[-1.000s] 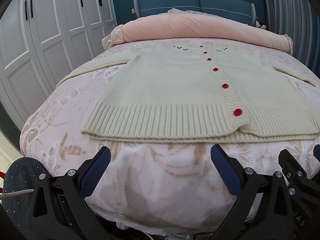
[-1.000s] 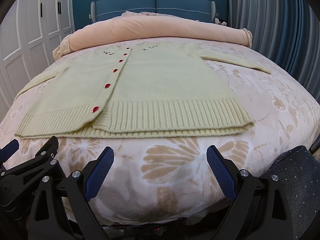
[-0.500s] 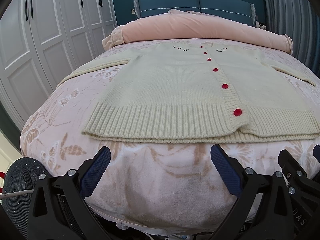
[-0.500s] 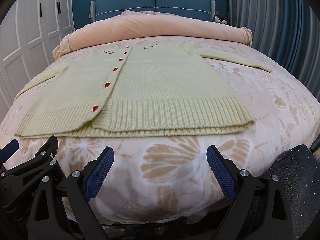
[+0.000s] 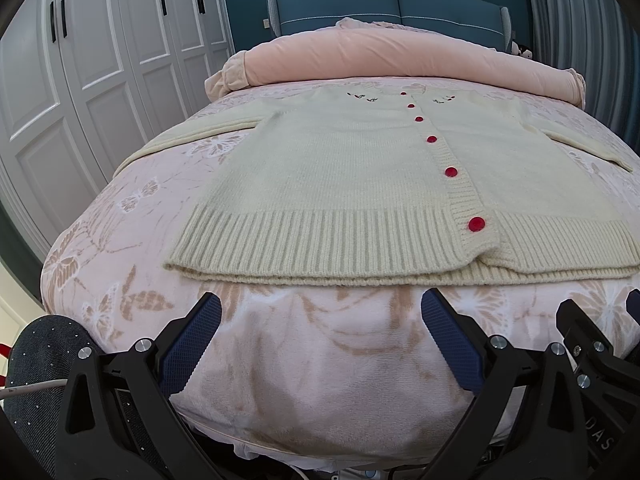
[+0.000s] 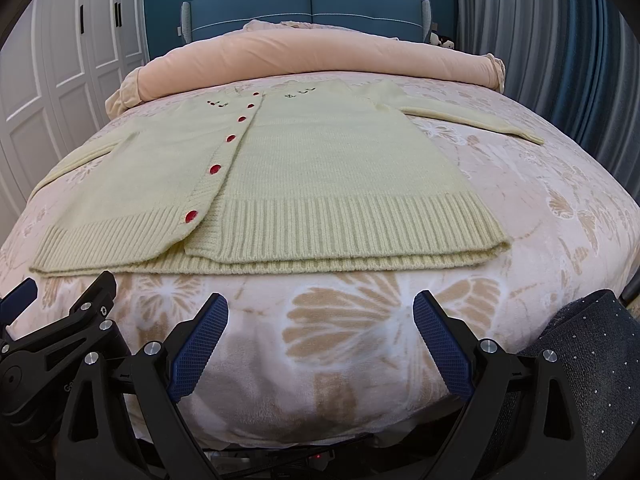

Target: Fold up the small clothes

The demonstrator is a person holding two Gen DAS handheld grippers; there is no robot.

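Lying flat: cardigan [image 5: 352,184] | bed [image 5: 304,360] | both jaws spread, empty

Before you, operator, you have:
- a pink plush bedspread printed with tan butterflies [image 5: 132,216] [image 6: 568,216], covering the bed;
- a long rolled peach quilt [image 5: 400,56] [image 6: 320,60], lying across its far end;
- a padded blue headboard [image 5: 392,8] [image 6: 308,2], behind the roll;
- white panelled wardrobe doors with black handles [image 5: 100,52] [image 6: 52,80], on your left, red paper cut-outs at their tops;
- grey-blue pleated curtains [image 6: 560,40] [image 5: 580,28], on your right.
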